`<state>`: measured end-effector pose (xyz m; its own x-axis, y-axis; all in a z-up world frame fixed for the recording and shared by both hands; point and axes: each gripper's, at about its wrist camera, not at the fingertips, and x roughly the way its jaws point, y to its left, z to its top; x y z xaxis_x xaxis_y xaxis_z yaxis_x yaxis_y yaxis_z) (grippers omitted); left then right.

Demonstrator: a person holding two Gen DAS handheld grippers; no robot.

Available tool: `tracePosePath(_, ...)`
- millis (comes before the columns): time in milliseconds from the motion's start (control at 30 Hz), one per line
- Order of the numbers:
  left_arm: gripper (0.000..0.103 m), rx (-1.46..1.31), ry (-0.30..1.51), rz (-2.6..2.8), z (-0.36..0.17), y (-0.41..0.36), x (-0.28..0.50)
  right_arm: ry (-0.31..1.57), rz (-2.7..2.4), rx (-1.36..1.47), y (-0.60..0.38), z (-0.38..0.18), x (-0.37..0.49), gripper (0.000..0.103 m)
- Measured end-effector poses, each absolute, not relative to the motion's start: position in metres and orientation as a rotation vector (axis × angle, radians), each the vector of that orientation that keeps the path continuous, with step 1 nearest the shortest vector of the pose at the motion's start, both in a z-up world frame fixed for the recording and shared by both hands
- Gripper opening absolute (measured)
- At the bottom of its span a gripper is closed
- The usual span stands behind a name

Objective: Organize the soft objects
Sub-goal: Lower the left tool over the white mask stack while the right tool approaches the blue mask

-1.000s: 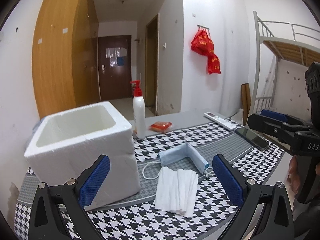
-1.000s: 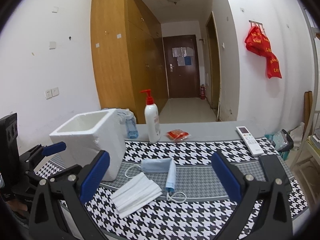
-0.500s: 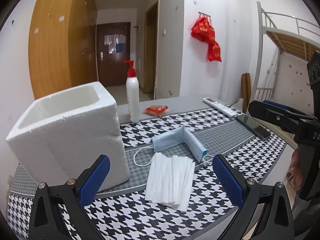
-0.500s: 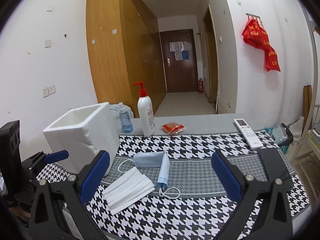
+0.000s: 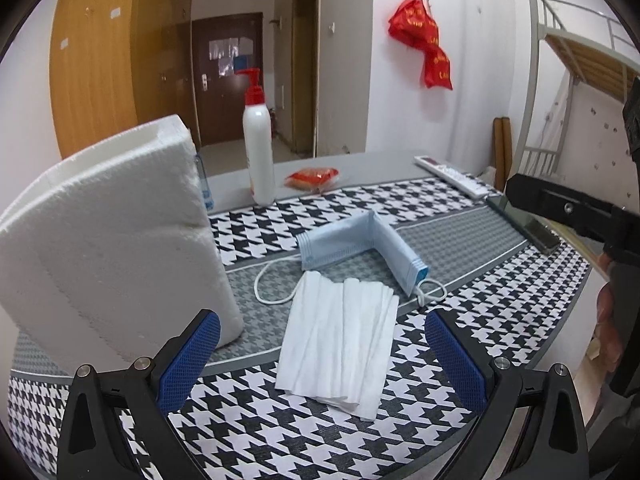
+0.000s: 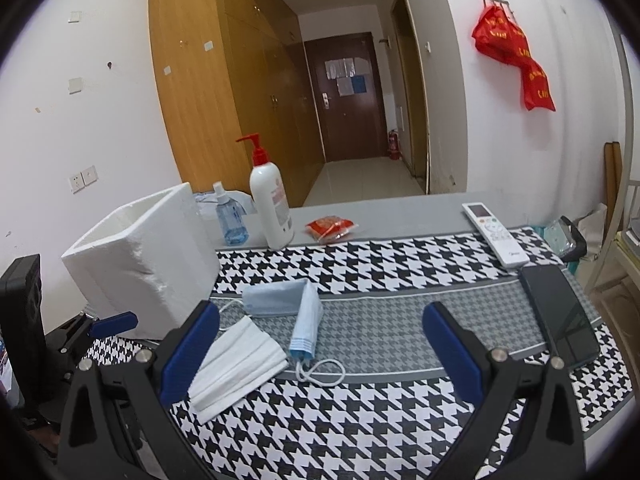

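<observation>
Left wrist: foam box (image 5: 108,240) interior hidden

left gripper (image 5: 322,356) lower and nearer the white masks (image 5: 340,340), foam box (image 5: 112,232) looming larger

Your left gripper (image 5: 322,354) has 2 black angular arms, each ending in a blue finger pad (image 5: 188,360) with a fine mesh texture. Round silver screws sit on the black arms just behind each pad. Your right gripper (image 6: 320,354) is built the same: black frame, blue textured pads, silver screws. Its black body also shows from the left wrist camera, faceted and matte
</observation>
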<state>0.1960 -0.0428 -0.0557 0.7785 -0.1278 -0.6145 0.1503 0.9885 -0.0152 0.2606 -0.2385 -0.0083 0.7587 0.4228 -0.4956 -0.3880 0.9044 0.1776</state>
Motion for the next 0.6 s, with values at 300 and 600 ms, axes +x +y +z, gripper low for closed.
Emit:
tracePosePath(300,0.102,0.043,0.701,-0.123,-0.068,-0.050,0.207,0.584,0.452,0.045,-0.235,-0.018,0.271,0.103)
tracePosePath(600,0.102,0.050,0.732,-0.114,-0.076,-0.055,0.220,0.627,0.461,0.046,-0.234,-0.031,0.288,0.103)
